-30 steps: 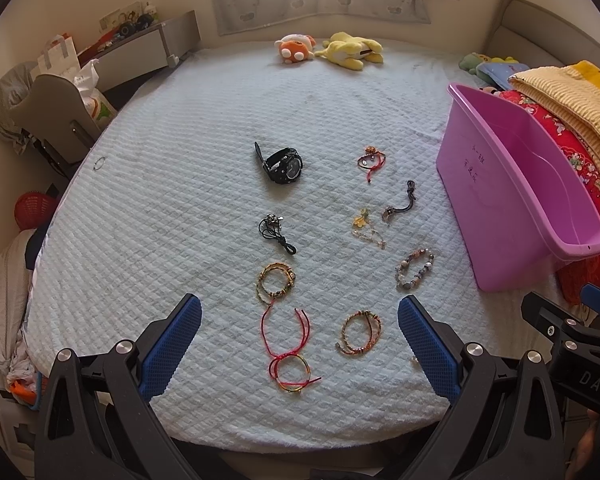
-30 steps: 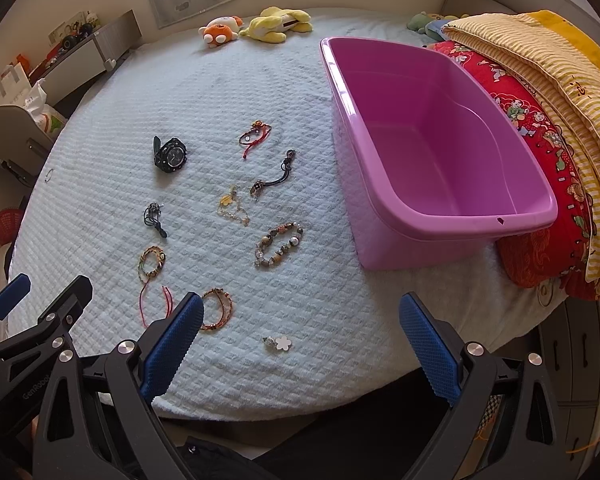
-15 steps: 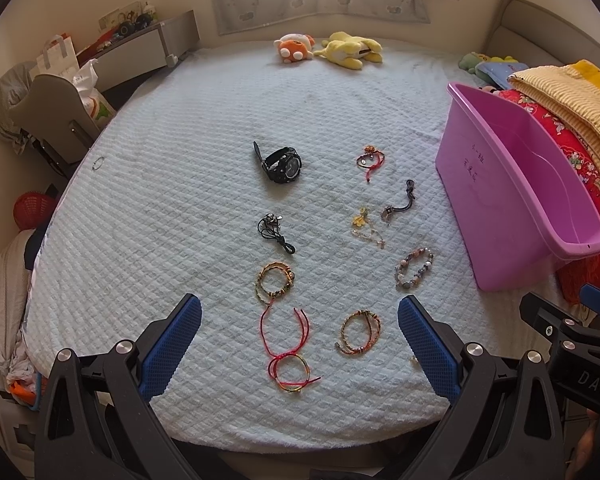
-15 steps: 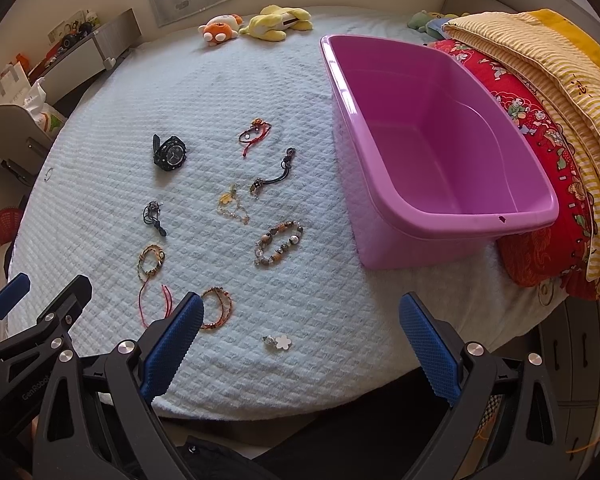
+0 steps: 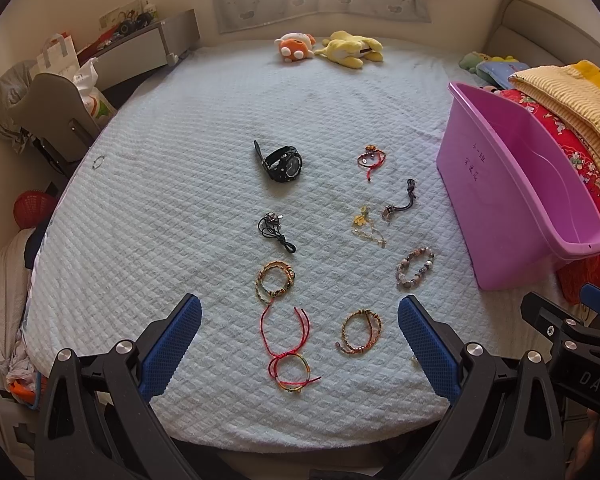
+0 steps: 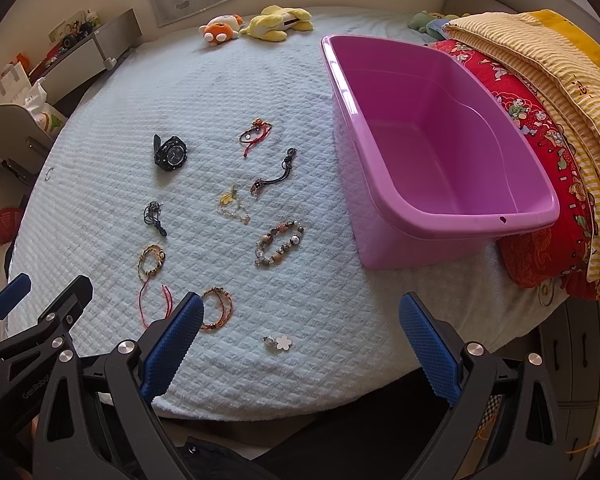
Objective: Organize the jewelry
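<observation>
Almost nothing moved since a second ago: both views hold nearly the same framing, only a slight drift; all jewelry in the same spots on the bed (image 5: pixel 148 208). Read as: no pick begun, task at its very start, tub (image 6: pixel 440 148) empty.

Left gripper (image 5: pixel 300 344): jaws wide, holding nothing, hovering over the near edge. Right gripper (image 6: pixel 300 344): jaws wide too, nothing held, just beside the left one.

Layout, left to right in the left view:
- small ring (image 5: pixel 98 162) far off at left edge, well apart from the rest.
- watch (image 5: pixel 283 162) far centre.
- black cord piece (image 5: pixel 275 230) nearer, below the watch.
- twin braided bracelet (image 5: pixel 275 282) nearer again.
- red string (image 5: pixel 288 346) nearest, lying between the left jaws' line of sight.
- braided bracelet (image 5: pixel 359 332) just right of it, also between the jaws.
- gold chain (image 5: pixel 366 226), red knot bracelet (image 5: pixel 371 159), dark cord charm (image 5: pixel 400 204), bead bracelet (image 5: pixel 414 267) toward the right.
- flower charm (image 6: pixel 280 343) near edge, centred between the right jaws in the right view.
- tub at far right, leaning on the bedding (image 6: pixel 540 120).

Likely first targets, judged by closeness: red string for left, flower charm for right. Thin cords lying flat on quilted cloth: risk of pinching fabric along with them.
</observation>
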A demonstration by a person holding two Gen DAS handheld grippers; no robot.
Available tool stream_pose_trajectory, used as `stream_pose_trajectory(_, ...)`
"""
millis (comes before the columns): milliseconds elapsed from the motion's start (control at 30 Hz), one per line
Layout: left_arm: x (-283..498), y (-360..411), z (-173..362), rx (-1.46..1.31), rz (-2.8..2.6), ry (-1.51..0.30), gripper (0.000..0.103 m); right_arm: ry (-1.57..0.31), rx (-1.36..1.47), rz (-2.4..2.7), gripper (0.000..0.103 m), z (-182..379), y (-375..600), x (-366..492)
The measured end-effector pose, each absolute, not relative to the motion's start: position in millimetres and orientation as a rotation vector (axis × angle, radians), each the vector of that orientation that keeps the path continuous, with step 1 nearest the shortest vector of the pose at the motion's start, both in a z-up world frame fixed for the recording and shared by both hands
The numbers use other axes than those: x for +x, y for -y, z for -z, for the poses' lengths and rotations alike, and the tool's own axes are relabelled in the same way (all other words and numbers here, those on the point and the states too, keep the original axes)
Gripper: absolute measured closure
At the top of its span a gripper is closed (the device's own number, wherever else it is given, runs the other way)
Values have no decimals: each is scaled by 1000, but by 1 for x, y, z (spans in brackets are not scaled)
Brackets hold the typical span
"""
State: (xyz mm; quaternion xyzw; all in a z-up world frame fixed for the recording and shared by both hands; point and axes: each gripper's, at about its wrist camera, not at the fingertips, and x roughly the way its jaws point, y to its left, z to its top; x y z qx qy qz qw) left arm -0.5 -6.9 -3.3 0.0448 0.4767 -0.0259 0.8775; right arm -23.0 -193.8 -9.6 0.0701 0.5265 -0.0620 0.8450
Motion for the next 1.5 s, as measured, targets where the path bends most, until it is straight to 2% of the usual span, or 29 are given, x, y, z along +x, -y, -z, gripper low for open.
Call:
stream_pose_trajectory(367,-1,2,7,76,61,-995,6,-1117,130,98,9,17,188,-23)
stream_pose_trajectory(567,4,-19,17,75,43,-969,6,-1118,95,40,9,40,175,-30)
stream_pose_trajectory(1000,-8,-57,93,38,67,-1021,6,-1116,97,-40,10,125,169,-52)
stream_pose_trajectory(1233,-23,-56,129,38,96,-1021,6,-1069,150,-62,10,158,183,-58)
stream_pose_trajectory(1500,-35,-49,164,67,112,-1026,6,-1034,73,-43,10,190,183,-54)
